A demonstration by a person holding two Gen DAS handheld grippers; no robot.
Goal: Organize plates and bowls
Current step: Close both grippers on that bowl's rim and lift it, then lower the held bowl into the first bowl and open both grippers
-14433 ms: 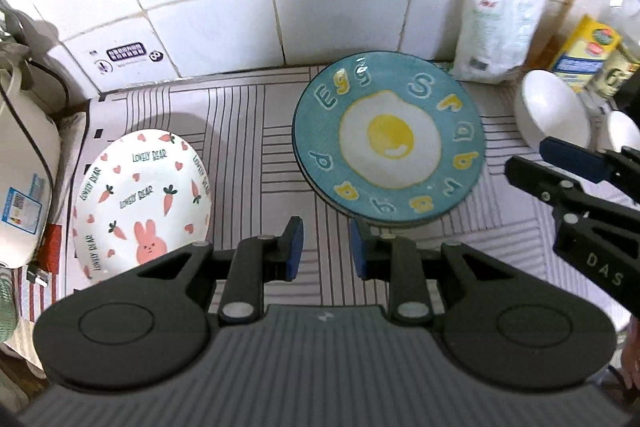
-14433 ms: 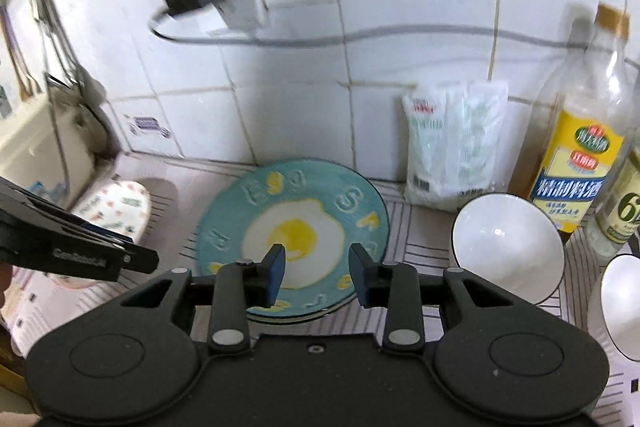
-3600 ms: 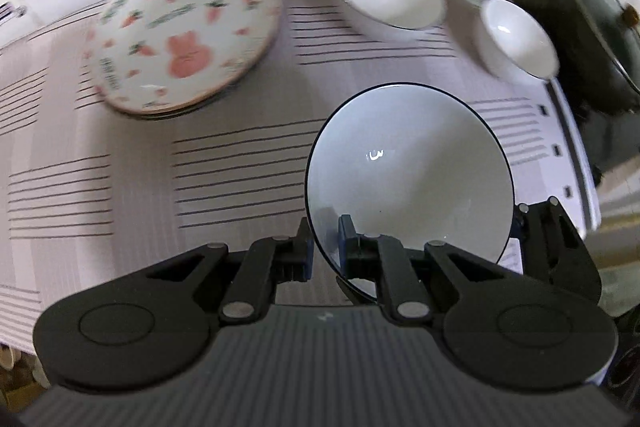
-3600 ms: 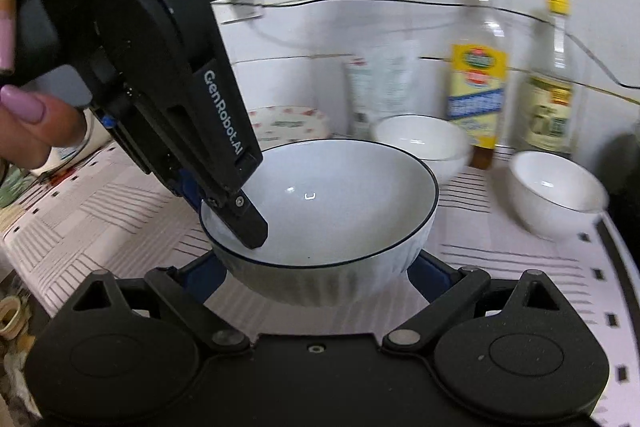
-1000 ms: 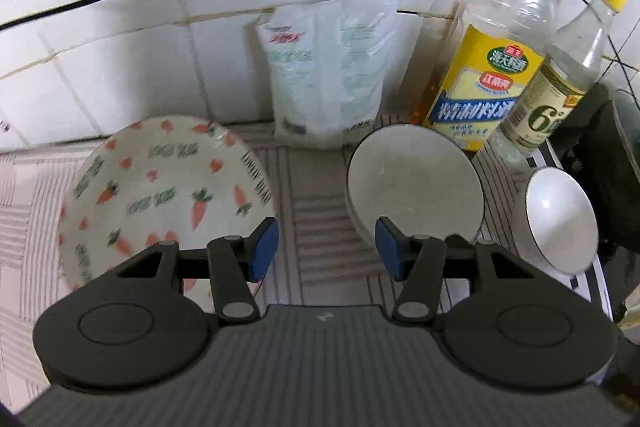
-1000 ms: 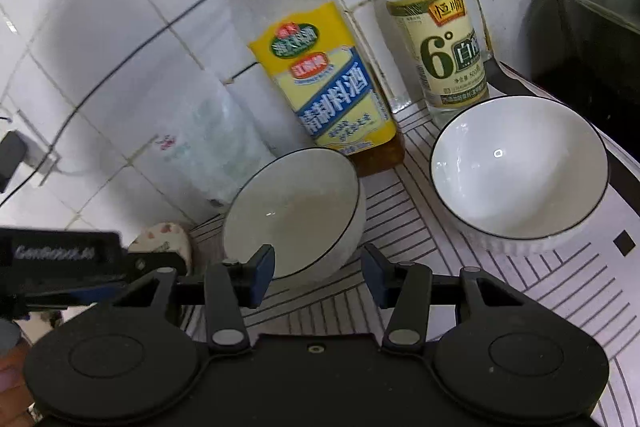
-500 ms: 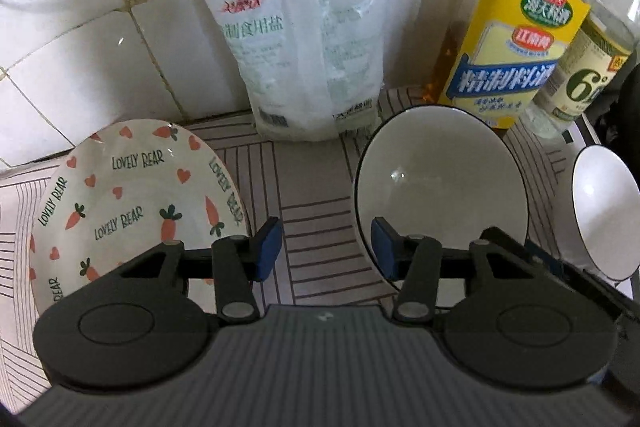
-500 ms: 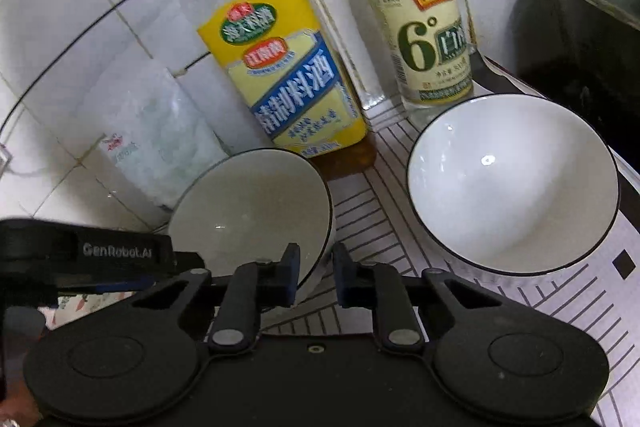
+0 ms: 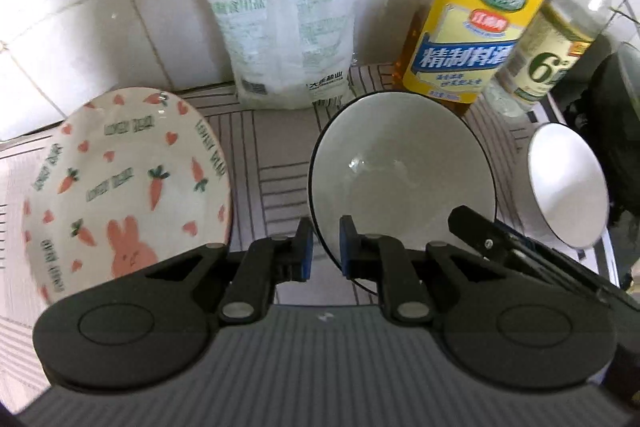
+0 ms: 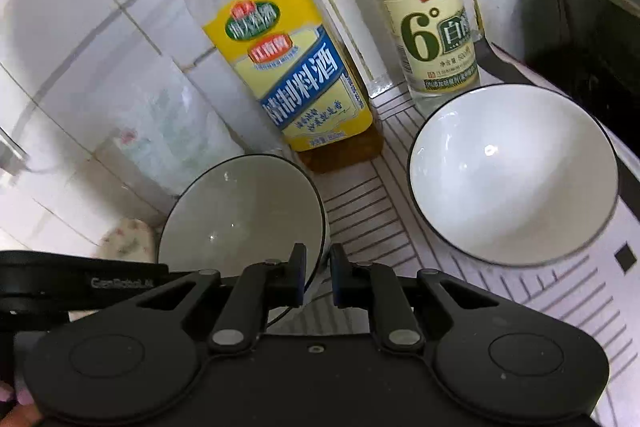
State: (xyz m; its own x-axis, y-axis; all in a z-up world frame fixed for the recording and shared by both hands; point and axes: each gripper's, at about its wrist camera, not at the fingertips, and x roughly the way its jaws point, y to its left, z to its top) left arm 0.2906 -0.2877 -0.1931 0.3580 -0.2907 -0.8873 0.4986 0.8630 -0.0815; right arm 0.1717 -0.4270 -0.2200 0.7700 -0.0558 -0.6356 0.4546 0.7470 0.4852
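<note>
A white bowl with a black rim [image 9: 400, 179] stands on the striped mat in front of the bottles. My left gripper [image 9: 324, 255] has its jaws closing on the bowl's near-left rim, with both blue pads against the rim. From the other side, my right gripper [image 10: 318, 277] is closing on the same bowl [image 10: 240, 211] at its right rim, pads pressed to it. A second white bowl [image 10: 512, 171] sits apart to the right. The carrot-and-rabbit plate [image 9: 124, 187] lies to the left on a stack.
Against the tiled wall stand a white salt bag [image 9: 288, 27], a yellow-labelled cooking wine bottle [image 9: 472, 27] and a vinegar bottle [image 9: 552, 59]. A dark pot [image 9: 616, 99] sits at the far right. The striped mat [image 9: 272, 155] covers the counter.
Both grippers' jaws went from wide apart to closed on the rim of the black-rimmed bowl, the right one first. The left gripper moved in closer to the bowl.
</note>
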